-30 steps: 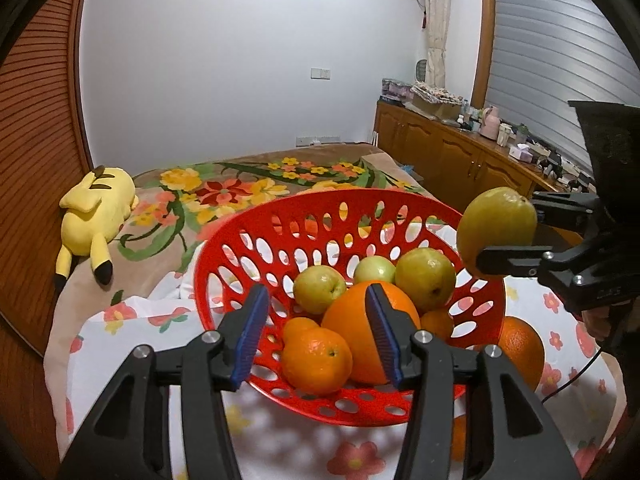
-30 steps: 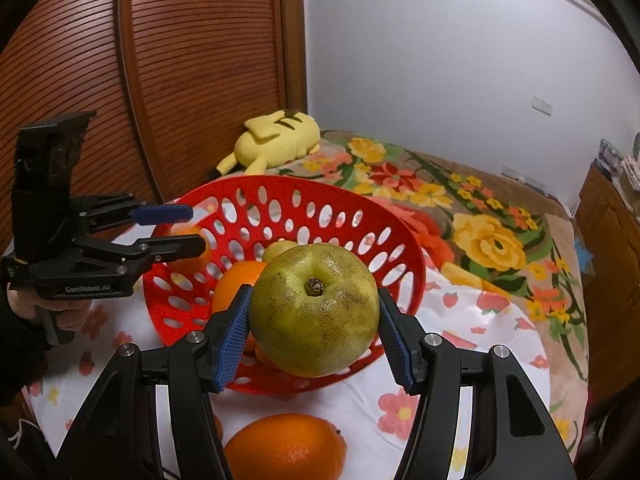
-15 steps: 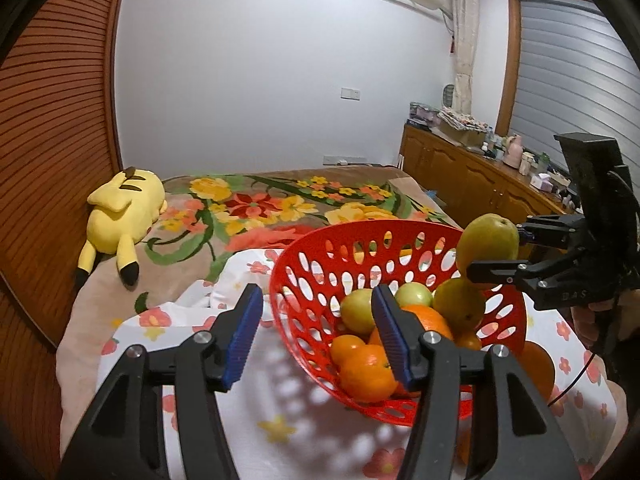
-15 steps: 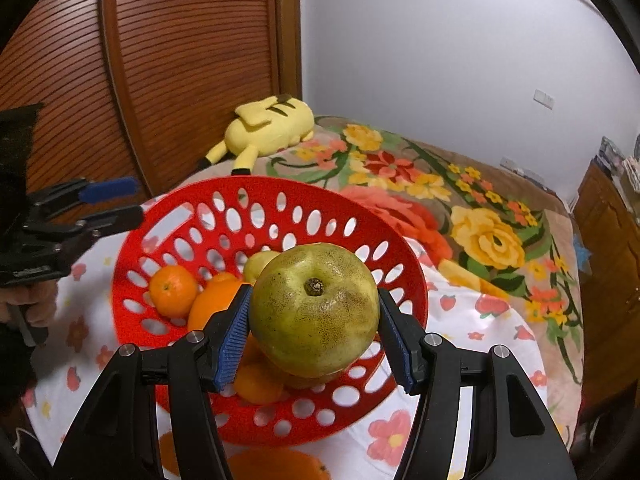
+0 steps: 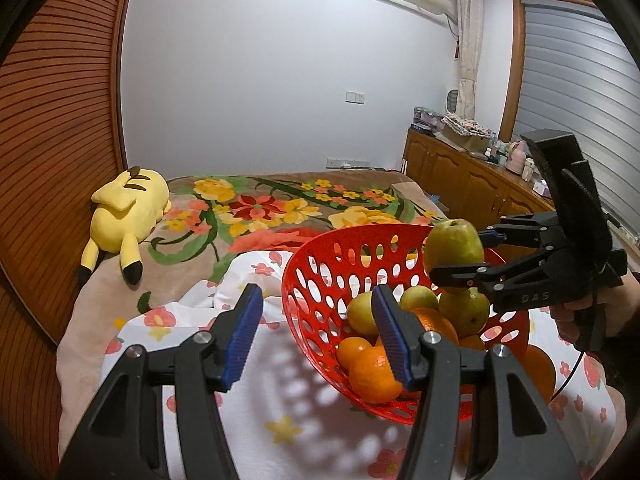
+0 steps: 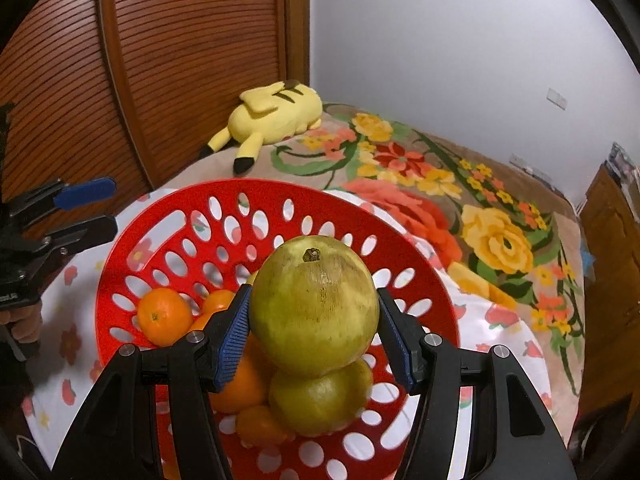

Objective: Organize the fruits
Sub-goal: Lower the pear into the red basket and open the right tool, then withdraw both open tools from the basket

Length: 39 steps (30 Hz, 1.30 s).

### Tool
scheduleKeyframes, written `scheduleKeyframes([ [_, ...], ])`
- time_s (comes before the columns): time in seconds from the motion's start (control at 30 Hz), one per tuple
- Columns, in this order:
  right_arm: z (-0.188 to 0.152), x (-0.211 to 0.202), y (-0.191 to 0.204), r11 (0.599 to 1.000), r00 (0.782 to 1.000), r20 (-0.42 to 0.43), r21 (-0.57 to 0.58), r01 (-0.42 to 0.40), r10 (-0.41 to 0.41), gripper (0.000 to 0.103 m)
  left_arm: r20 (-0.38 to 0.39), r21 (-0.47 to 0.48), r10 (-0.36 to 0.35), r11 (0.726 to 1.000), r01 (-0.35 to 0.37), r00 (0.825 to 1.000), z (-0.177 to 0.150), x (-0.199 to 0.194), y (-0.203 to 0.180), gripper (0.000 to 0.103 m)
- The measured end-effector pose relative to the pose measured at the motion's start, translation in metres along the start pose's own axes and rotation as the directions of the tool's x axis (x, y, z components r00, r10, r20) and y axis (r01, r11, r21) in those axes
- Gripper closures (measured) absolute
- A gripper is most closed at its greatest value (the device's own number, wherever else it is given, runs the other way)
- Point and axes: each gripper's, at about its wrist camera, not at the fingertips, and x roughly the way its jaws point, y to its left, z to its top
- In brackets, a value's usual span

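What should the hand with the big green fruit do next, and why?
Probably lower it a little and let go. The right gripper holds the green fruit right over the red basket, just above another green fruit, so a short drop should land it in the pile.

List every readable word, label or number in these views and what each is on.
"DAS": embossed on the right tongs, by the handle; letters may continue out of sight.
Embossed lettering on the left tongs at the picture's edge: too cut off and blurred to read.
Items on the cabinet: too small to read.
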Motion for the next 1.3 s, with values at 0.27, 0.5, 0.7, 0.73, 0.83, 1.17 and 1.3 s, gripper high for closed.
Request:
scheduleKeyframes([
  [0.27, 0.004, 0.013, 0.005, 1.000, 1.000, -0.027, -0.007, 0.009, -0.009, 0.042, -0.003, 0.000, -0.001, 1.000, 0.001, 1.000, 0.000, 0.001, 0.001, 0.046],
  [0.5, 0.003, 0.019, 0.002, 1.000, 1.000, -0.029, 0.010, -0.001, 0.002, 0.041, 0.003, -0.009, 0.005, 1.000, -0.005, 1.000, -0.002, 0.001, 0.001, 0.046],
  [0.7, 0.005, 0.013, 0.003, 1.000, 1.000, -0.004, 0.013, -0.003, 0.003, 0.041, 0.003, -0.011, 0.007, 1.000, -0.007, 1.000, -0.002, 0.002, 0.002, 0.046],
  [0.73, 0.005, 0.012, 0.003, 1.000, 1.000, -0.002, 0.013, -0.002, 0.002, 0.041, 0.003, -0.010, 0.007, 1.000, -0.007, 1.000, -0.002, 0.002, 0.001, 0.046],
  [0.83, 0.005, 0.005, 0.004, 1.000, 1.000, 0.015, 0.019, -0.001, 0.001, 0.041, 0.004, -0.004, 0.008, 1.000, -0.008, 1.000, -0.002, 0.001, 0.000, 0.046],
  [1.17, -0.017, -0.044, 0.021, 1.000, 0.996, 0.085, 0.020, 0.008, -0.010, 0.039, 0.013, 0.020, 0.008, 1.000, -0.008, 1.000, -0.001, -0.005, -0.017, 0.046],
  [1.3, -0.026, -0.065, 0.027, 1.000, 0.994, 0.105, 0.026, 0.011, -0.014, 0.038, 0.019, 0.040, 0.018, 0.999, -0.019, 1.000, -0.001, -0.014, -0.027, 0.046],
])
